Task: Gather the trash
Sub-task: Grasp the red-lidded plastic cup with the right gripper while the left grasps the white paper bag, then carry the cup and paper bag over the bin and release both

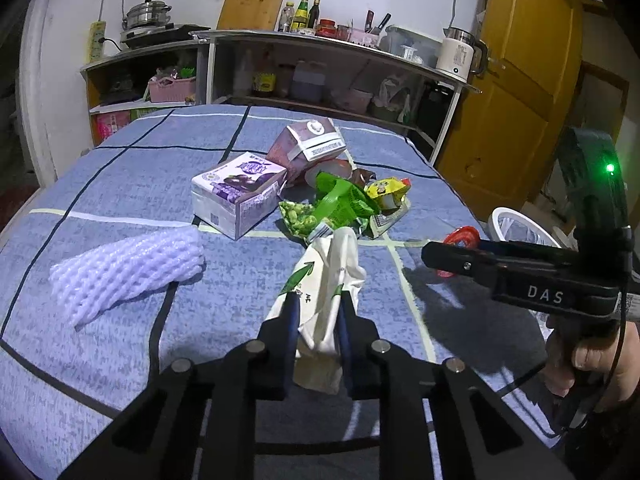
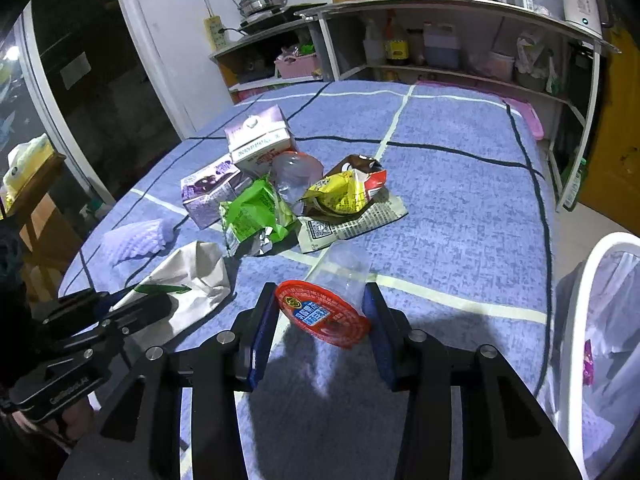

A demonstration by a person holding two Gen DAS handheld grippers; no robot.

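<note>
Left gripper (image 1: 316,320): jaws clamped on a crumpled white paper bag (image 1: 326,280) lying on the blue checked counter (image 1: 120,184). Right gripper (image 2: 322,328): jaws half apart, bracketing a clear plastic cup (image 2: 340,272) with a red peeled lid (image 2: 322,314); whether the pads press it cannot be told. Beyond lies a pile of wrappers (image 2: 256,212) and a purple carton (image 1: 236,194); a foam net (image 1: 128,268) lies to the left.

Obstacles: trash heap (image 2: 288,192) mid-cloth; purple carton (image 1: 236,194) on its left flank, foam net (image 1: 124,270) farther left and nearer. Free room: bare blue tablecloth (image 2: 460,200) right of heap, also beyond it toward the shelf unit (image 2: 460,40).
</note>
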